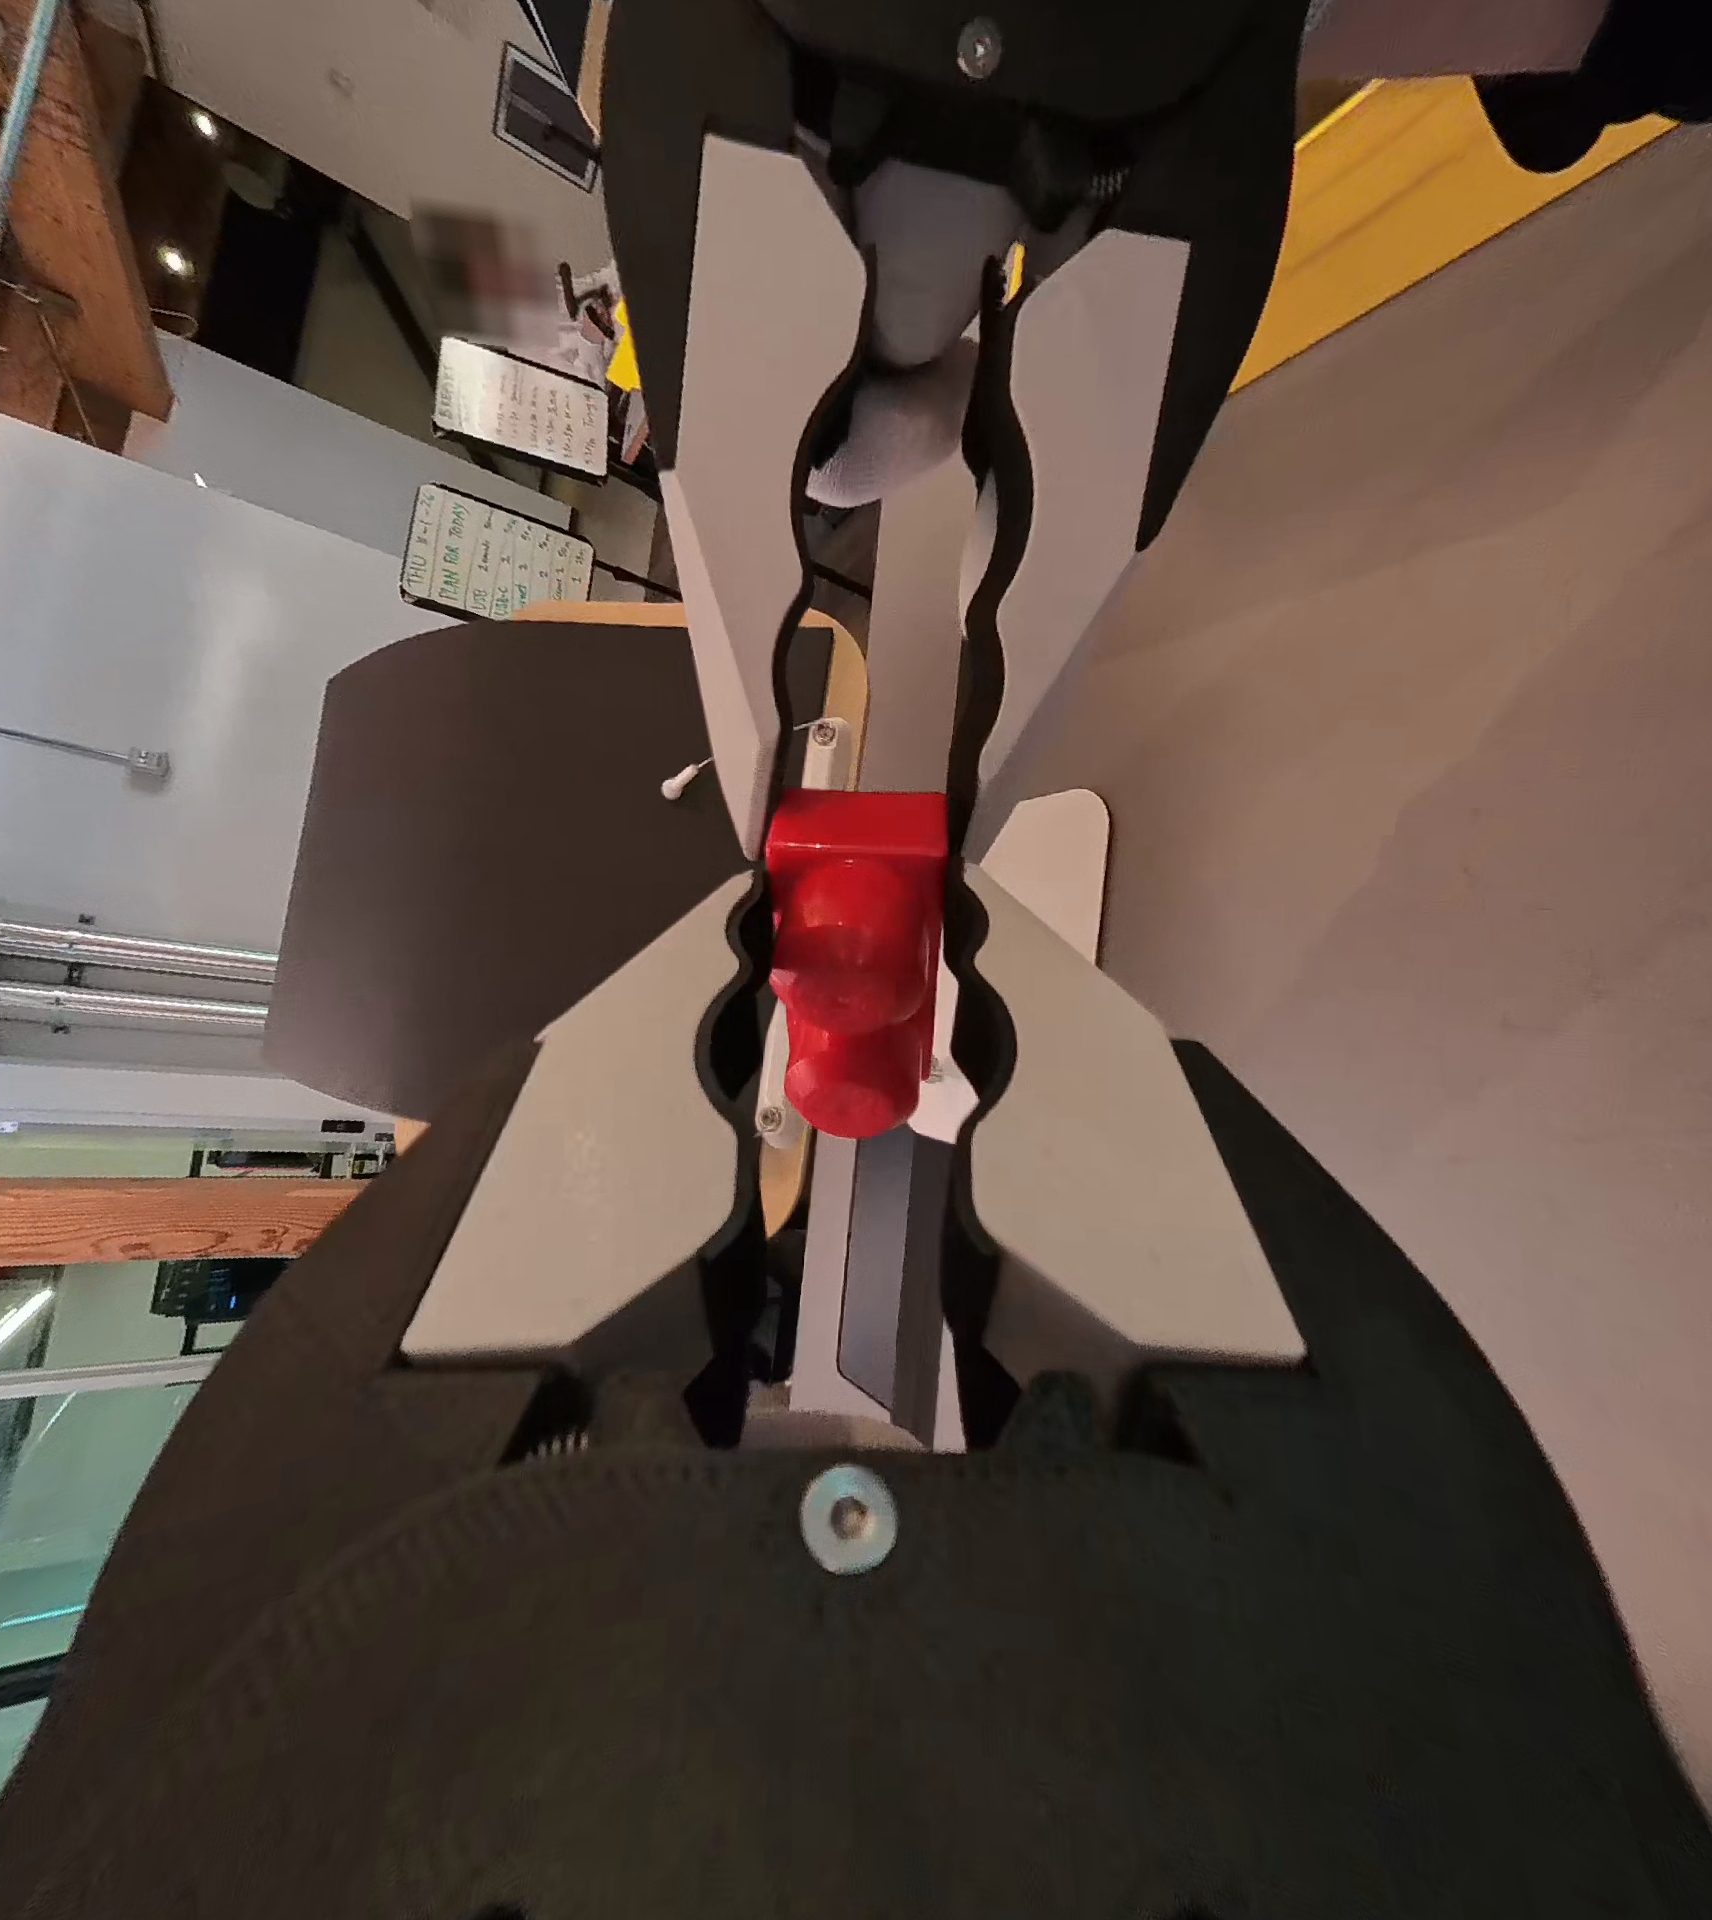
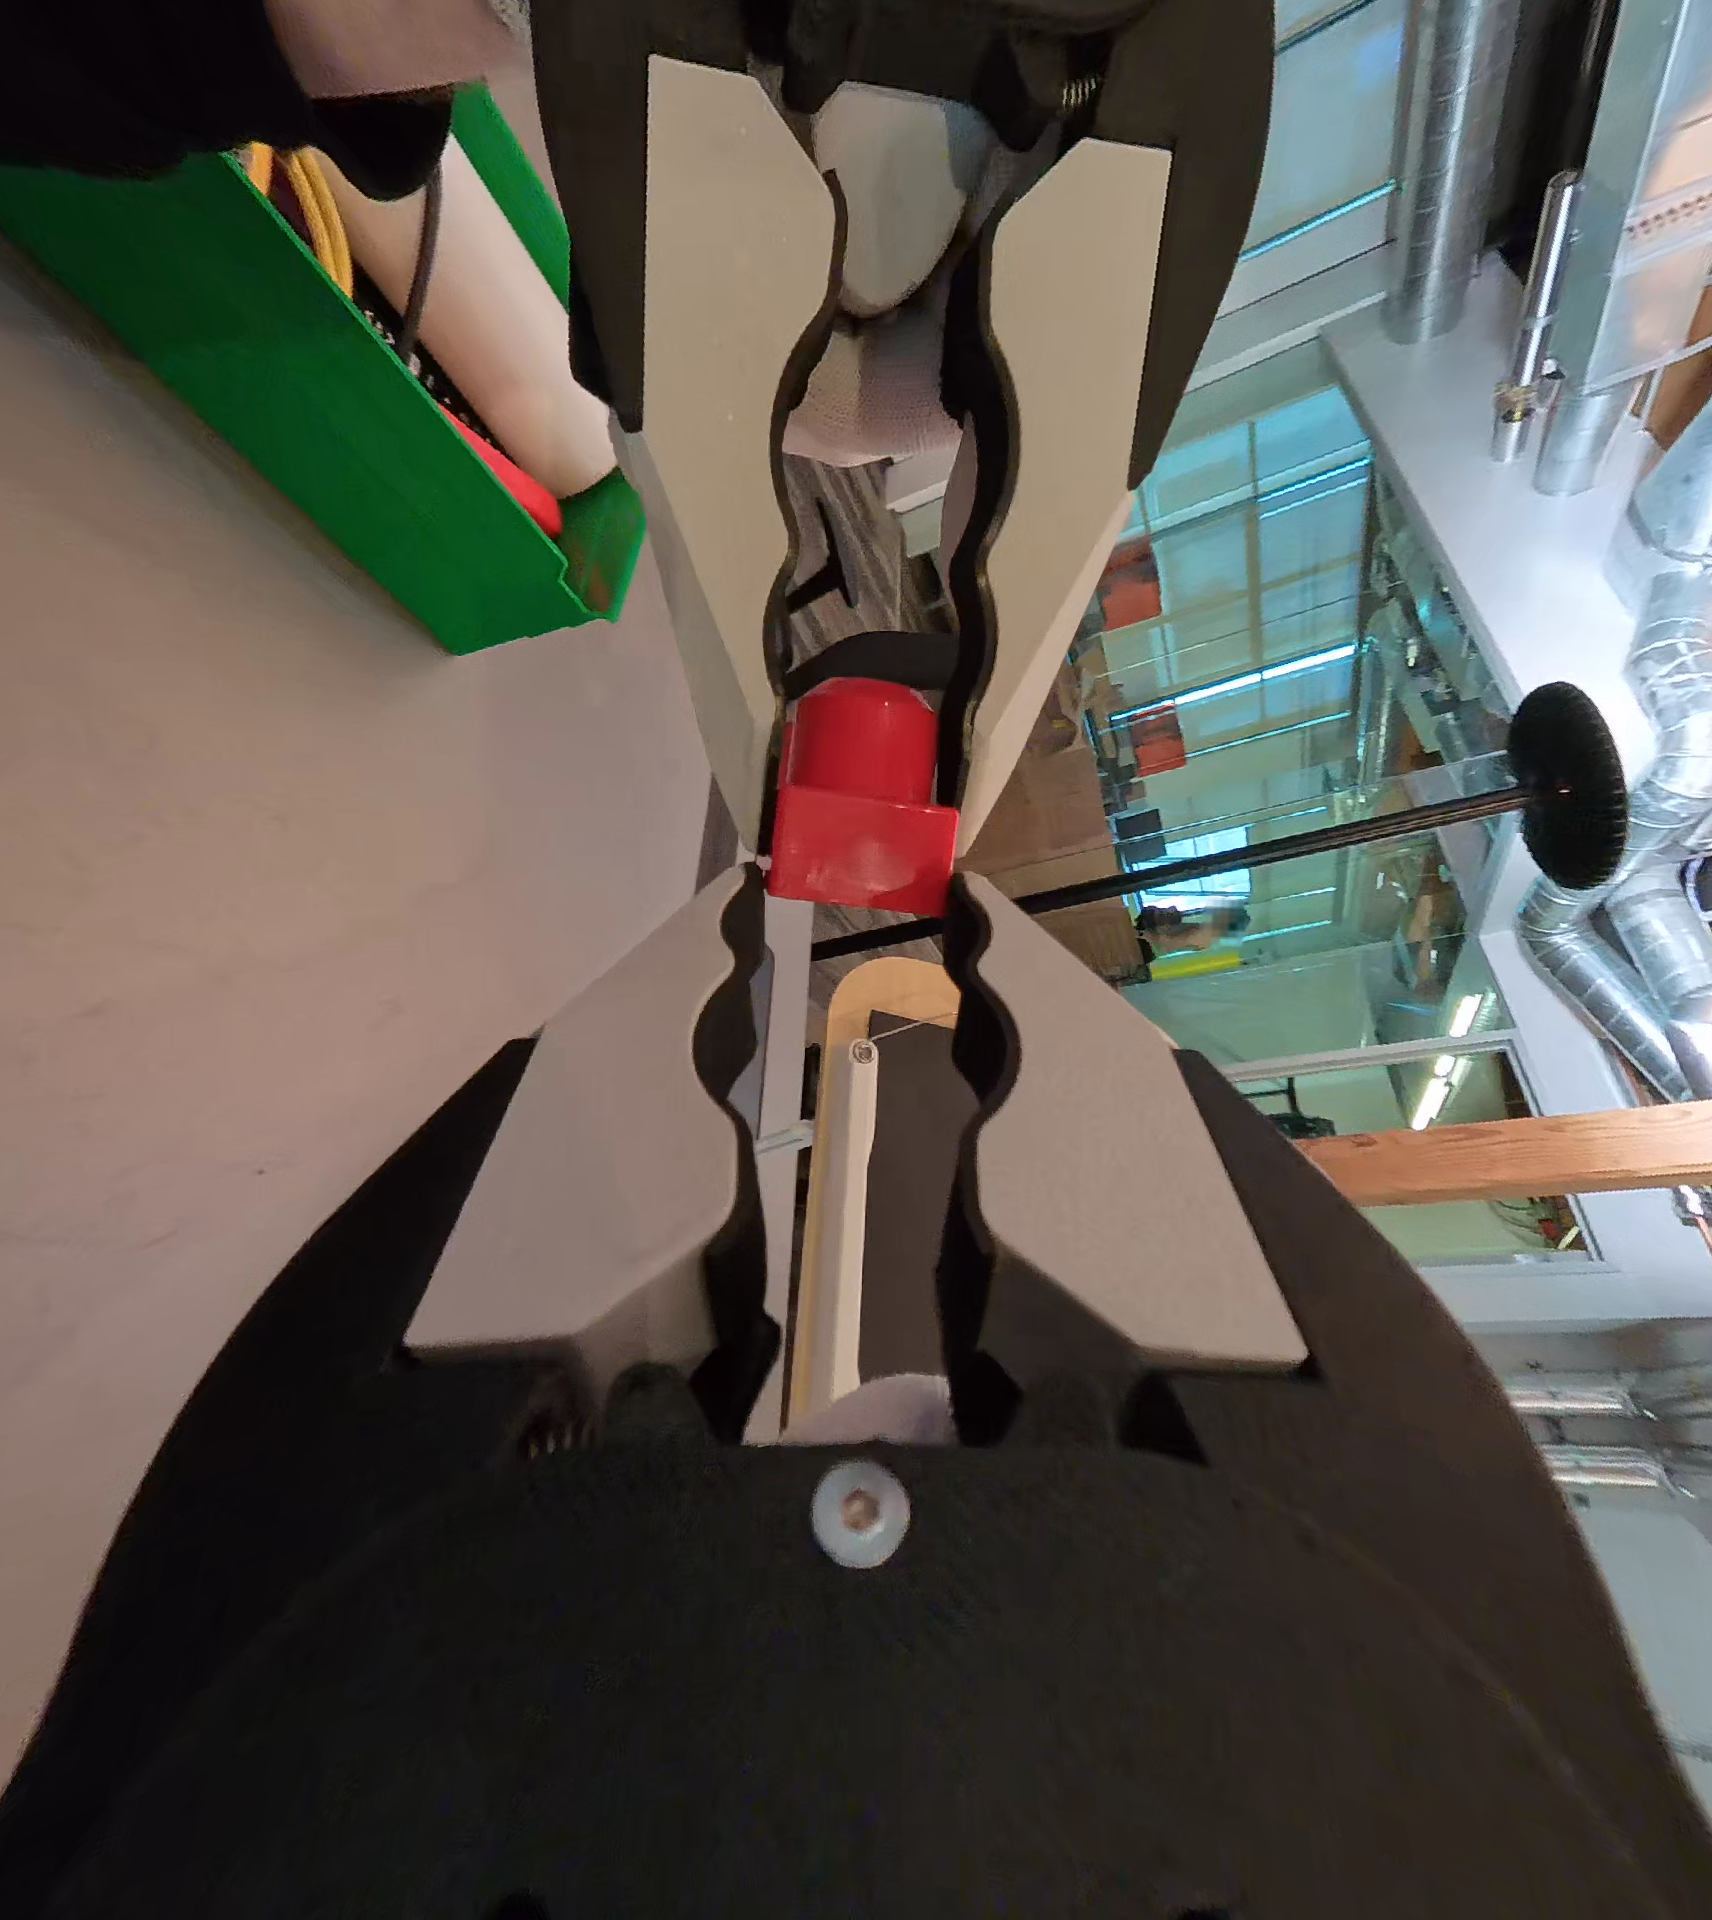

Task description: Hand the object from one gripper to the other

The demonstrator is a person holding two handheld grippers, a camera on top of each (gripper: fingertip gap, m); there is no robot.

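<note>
the red object (image 1: 857,966) is showing glossy, smooth plastic, catching highlights. the left gripper (image 1: 857,883) and right gripper (image 2: 857,883) are wearing matt grey finger plates, black wavy rubbery-looking pads and finely ribbed black plastic bodies, each with a shiny metal screw (image 1: 849,1522). the green bin (image 2: 332,416) is looking like matt plastic.

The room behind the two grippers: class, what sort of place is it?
Probably an industrial-style workshop or lab: silver ducts run along the ceiling, handwritten whiteboards stand in the background, and a green parts bin sits on the grey table.
</note>
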